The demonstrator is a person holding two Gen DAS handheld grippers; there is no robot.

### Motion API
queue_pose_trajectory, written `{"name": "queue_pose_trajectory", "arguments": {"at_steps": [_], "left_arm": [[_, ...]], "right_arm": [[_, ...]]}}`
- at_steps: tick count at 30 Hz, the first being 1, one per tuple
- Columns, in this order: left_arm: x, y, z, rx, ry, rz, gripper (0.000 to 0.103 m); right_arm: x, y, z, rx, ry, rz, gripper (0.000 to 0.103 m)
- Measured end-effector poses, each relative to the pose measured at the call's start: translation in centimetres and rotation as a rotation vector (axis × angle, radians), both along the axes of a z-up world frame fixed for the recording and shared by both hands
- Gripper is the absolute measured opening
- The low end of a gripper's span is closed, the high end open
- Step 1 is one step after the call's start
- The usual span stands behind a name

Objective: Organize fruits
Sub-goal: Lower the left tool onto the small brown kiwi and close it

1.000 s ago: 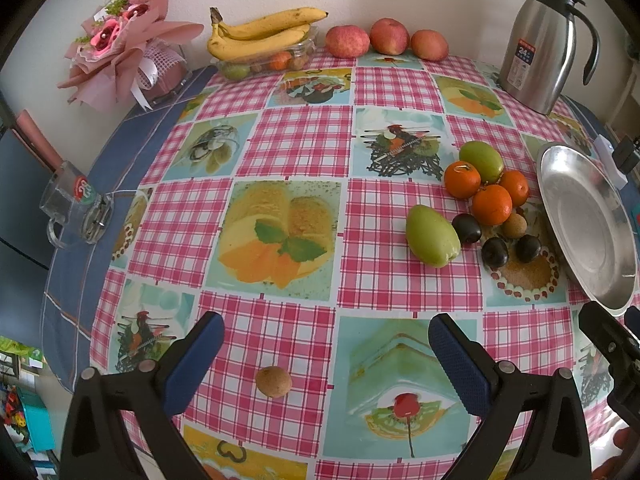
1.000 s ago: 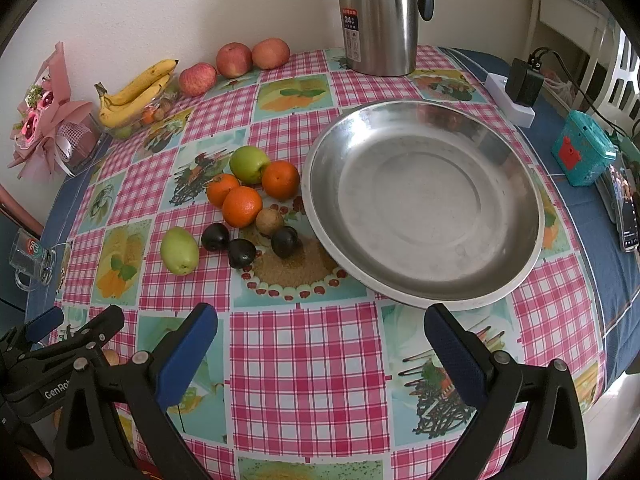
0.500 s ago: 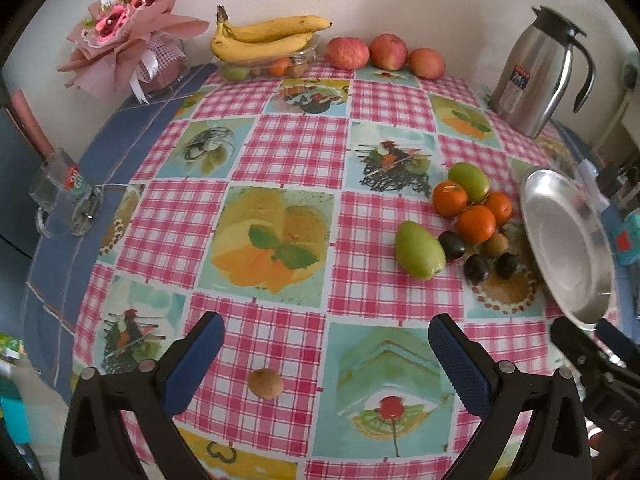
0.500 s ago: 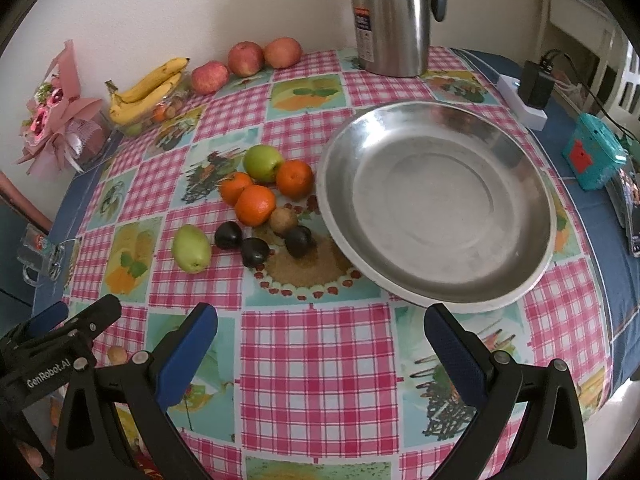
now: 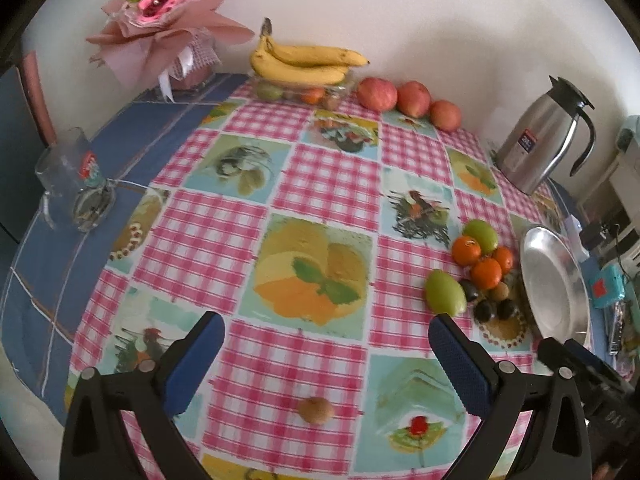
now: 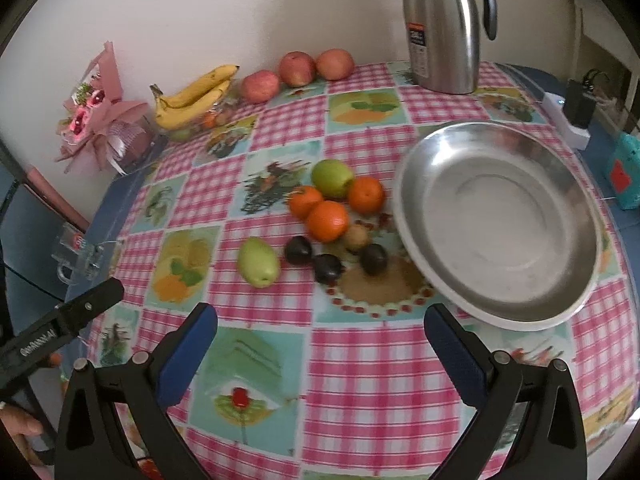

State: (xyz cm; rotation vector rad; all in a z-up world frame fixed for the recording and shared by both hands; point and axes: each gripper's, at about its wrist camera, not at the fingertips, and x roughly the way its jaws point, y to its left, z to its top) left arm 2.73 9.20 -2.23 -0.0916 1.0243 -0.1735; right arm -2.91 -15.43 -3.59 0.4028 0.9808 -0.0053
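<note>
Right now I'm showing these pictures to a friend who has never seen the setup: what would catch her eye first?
Probably the big empty steel dish at the table's right, shining against the pink checked tablecloth. Next, the bright cluster beside its left rim: three oranges, a green apple, a green mango and dark plums. Both open grippers frame the near edge, holding nothing.

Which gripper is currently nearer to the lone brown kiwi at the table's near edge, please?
Left. The left gripper hovers open almost over the lone kiwi; the right gripper sits farther right, facing the steel plate.
</note>
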Motion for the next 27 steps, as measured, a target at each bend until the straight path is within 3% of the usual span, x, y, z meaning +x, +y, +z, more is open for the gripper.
{"name": "queue_pose_trajectory", "arguments": {"at_steps": [3, 7, 9, 11, 13, 18, 20, 24, 26, 27], "left_arm": [[0.0, 0.5, -0.8, 0.01, 0.033, -0.043, 0.103], [-0.5, 0.3, -2.6, 0.075, 0.098, -0.084, 0.103], [-0.8, 0.1, -3.7, 0.059, 0.135, -0.104, 0.099], [-0.9, -0.2, -5.1, 0.012, 0.197, -0.134, 0.085], [-1.0, -0.4, -6.2, 0.001, 0.242, -0.142, 0.082], [-1.3, -1.0, -7.2, -0.015, 0.277, -0.15, 0.067], [-1.3, -0.9, -7.7, -0.022, 0.294, -0.147, 0.055], [-1.2, -0.9, -8.4, -0.037, 0.328, -0.14, 0.044], [-1.3, -0.6, -8.3, -0.036, 0.328, -0.132, 0.029], [-1.3, -0.6, -8.3, -0.037, 0.326, -0.128, 0.029]], "right_arm": [[0.5, 0.8, -0.3, 0.034, 0.01, 0.032, 0.103], [0.8, 1.4, -0.9, 0.006, 0.054, 0.038, 0.103], [0.6, 1.1, -1.1, 0.008, 0.058, 0.026, 0.103], [0.6, 1.0, -1.2, 0.007, 0.064, 0.017, 0.103], [0.6, 0.9, -1.4, 0.005, 0.072, 0.017, 0.103], [0.6, 1.0, -1.6, -0.009, 0.084, 0.021, 0.103], [0.7, 1.1, -1.7, -0.01, 0.089, 0.024, 0.103], [0.8, 1.1, -1.8, -0.012, 0.097, 0.022, 0.103], [0.8, 1.1, -1.8, -0.013, 0.098, 0.021, 0.103], [0.8, 1.1, -1.8, -0.013, 0.099, 0.022, 0.103]]}}
